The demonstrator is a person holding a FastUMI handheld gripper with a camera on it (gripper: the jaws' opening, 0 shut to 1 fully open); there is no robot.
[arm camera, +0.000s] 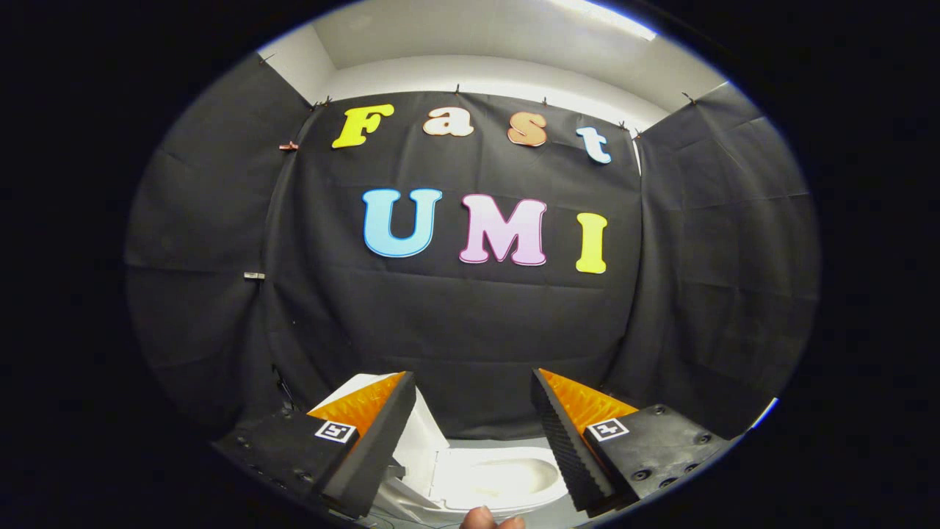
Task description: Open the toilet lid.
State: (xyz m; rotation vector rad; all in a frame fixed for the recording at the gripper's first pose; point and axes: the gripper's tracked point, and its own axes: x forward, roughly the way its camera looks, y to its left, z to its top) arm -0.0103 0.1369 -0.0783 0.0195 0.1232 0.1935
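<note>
We see the booth's black cloth wall taking up most of the frame, hung in three panels that wrap round the centre and both sides, pinned along the top by small clips. Above it, in the upper part of the frame, runs a pale ceiling with a bright strip light at the upper right.

Next in size is the gripper at the bottom of the frame. Its two fingers stand well apart, gripping nothing; each has a black ribbed pad on its inner face, an orange wedge on top and a small square marker on its black base. The left finger sits at lower left of centre and the right finger at lower right of centre.

Low in the gap between them we find the white toilet, beyond and below the fingertips. Its lid stands raised and tilted back at the left side of the bowl, partly hidden behind the left finger, with a white corner showing above that finger's orange wedge. The seat and open bowl lie to the right of the lid, reaching towards the right finger. The fingers do not touch the toilet.

Smallest, at the very bottom centre of the frame, part of a person's hand pokes into view, just in front of the bowl.
</note>
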